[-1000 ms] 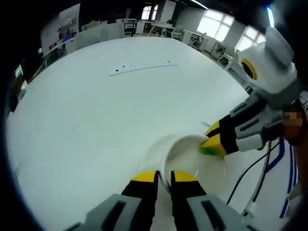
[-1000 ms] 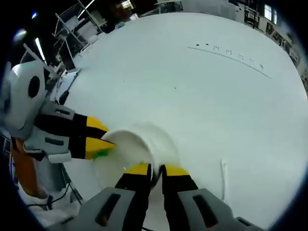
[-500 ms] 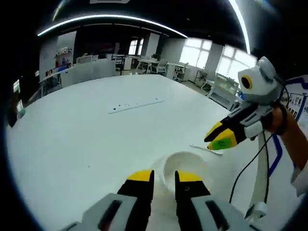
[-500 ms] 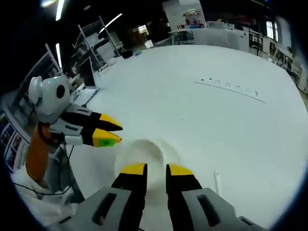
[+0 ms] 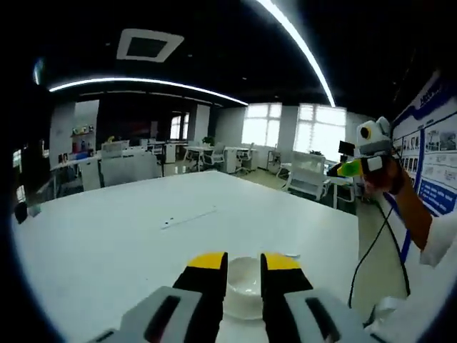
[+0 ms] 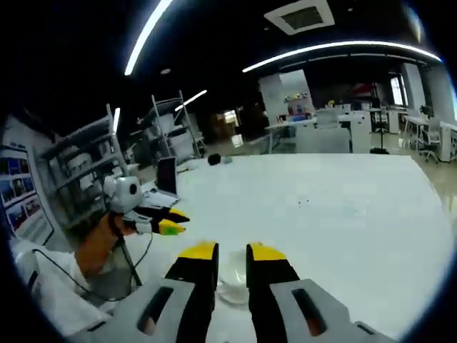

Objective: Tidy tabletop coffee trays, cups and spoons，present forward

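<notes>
Though faint, spoon [image 5: 291,255] beside cup [image 5: 244,282]

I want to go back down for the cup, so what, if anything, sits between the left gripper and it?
Nothing visible does. In the left gripper view the white cup sits on the bare white table just beyond the left gripper, with no other object between them. The right gripper is raised off to the side.
</notes>
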The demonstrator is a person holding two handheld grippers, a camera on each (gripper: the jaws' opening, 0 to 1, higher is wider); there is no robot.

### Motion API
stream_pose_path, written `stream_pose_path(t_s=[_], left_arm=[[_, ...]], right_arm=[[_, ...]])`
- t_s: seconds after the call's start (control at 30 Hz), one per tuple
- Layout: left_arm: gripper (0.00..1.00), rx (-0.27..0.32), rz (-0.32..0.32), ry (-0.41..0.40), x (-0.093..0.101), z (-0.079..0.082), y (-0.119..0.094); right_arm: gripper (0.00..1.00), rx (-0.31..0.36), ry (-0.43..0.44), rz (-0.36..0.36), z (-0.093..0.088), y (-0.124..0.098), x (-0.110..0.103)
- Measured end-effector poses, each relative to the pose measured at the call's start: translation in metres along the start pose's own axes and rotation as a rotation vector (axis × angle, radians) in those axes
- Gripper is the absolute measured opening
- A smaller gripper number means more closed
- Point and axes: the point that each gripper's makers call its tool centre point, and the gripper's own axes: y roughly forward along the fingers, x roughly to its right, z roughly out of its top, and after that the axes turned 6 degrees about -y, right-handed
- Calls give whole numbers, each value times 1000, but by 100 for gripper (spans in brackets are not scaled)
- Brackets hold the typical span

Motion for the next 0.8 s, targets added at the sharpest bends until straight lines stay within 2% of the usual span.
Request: stream_pose_path(t_s=[0.03,0.17,0.2,0.23,0.3,0.37,0.43,0.53,0.6,0.8], left_arm=[[21,16,10,10,-1,3,-6],[24,141,48,42,-6,20,-28],[25,171,61,51,-6,23,-34],[24,201,98,52,-11,25,-41],[23,258,148,107,-14,28,-55],[23,341,192,115,-17,33,-72],[23,389,222,108,-20,32,-85],[24,438,292,121,-27,29,-103],[24,460,329,124,-30,24,-113],[26,490,386,132,-32,-2,-134]], right_arm=[[18,42,-35,-30,7,-12,3],[23,162,-90,-63,15,-40,4],[24,218,-130,-80,20,-48,6],[23,232,-136,-88,17,-54,5],[23,276,-189,-115,14,-67,7],[23,341,-243,-167,14,-82,12],[24,376,-248,-182,8,-92,16],[25,411,-262,-195,-4,-104,23],[29,433,-266,-238,-12,-111,34],[35,408,-287,-296,-49,-116,54]])
